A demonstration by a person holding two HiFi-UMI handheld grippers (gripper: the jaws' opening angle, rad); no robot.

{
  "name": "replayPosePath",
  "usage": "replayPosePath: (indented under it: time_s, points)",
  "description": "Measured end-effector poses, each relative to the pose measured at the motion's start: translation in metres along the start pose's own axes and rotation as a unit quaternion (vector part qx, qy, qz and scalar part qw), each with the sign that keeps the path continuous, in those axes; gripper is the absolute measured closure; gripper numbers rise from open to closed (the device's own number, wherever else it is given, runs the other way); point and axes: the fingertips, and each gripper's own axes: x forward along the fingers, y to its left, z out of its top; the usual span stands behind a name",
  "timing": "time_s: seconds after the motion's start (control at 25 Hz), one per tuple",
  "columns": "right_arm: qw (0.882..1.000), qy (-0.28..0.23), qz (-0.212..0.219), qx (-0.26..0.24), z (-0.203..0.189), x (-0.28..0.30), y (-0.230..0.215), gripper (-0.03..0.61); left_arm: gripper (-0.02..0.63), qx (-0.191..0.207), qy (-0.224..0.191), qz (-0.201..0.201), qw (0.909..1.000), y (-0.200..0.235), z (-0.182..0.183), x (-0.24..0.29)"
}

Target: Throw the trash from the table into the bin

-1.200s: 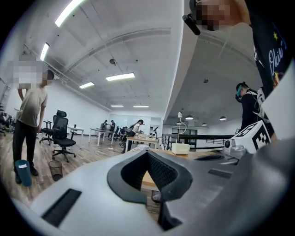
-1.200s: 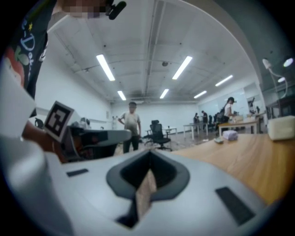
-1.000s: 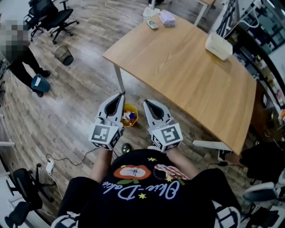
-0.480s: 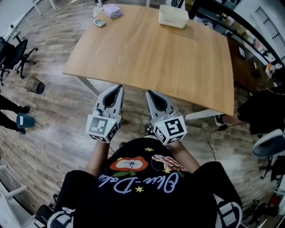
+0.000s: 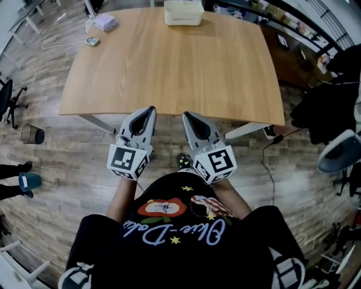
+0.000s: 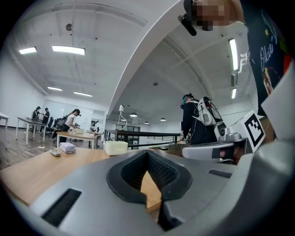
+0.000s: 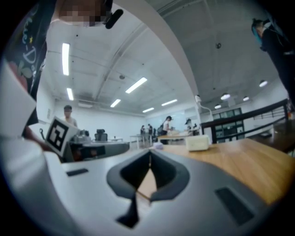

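The wooden table (image 5: 169,68) fills the upper head view. At its far left lie a lavender wad (image 5: 105,22) and a small remote-like device (image 5: 92,41). A white box (image 5: 183,12) stands at its far edge. My left gripper (image 5: 148,110) and right gripper (image 5: 187,116) are side by side, level, with their tips at the table's near edge. Both are shut with nothing between the jaws. In the left gripper view the left gripper (image 6: 147,154) faces the wad (image 6: 67,147) and the box (image 6: 115,147) across the tabletop. The right gripper (image 7: 150,154) sees the box (image 7: 198,143) far off.
A black mesh bin (image 5: 32,134) stands on the wood floor at the left, near an office chair (image 5: 5,96). A grey chair (image 5: 338,152) and dark bags (image 5: 327,107) crowd the right side. A cable (image 5: 271,163) trails under the table's right corner. Other people work at distant desks.
The view has swung from the table's corner and a yellow bin on the floor to face the table squarely. Both grippers came round with it and stayed shut.
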Motion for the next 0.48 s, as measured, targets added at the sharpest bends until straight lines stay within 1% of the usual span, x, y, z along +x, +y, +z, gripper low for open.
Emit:
replayPosePath:
  time_s: [0.28,0.48]
  points:
    - [1.0,0.002,-0.026,0.001,-0.002,-0.012,-0.014,0.572,0.603,0.001,0.009,-0.03,0.9995,-0.014,-0.008,0.016]
    - [0.999,0.006,-0.032,-0.002,-0.006,-0.012,-0.017,0.572,0.603,-0.005,0.012,-0.033,0.9994,-0.016,-0.009,0.018]
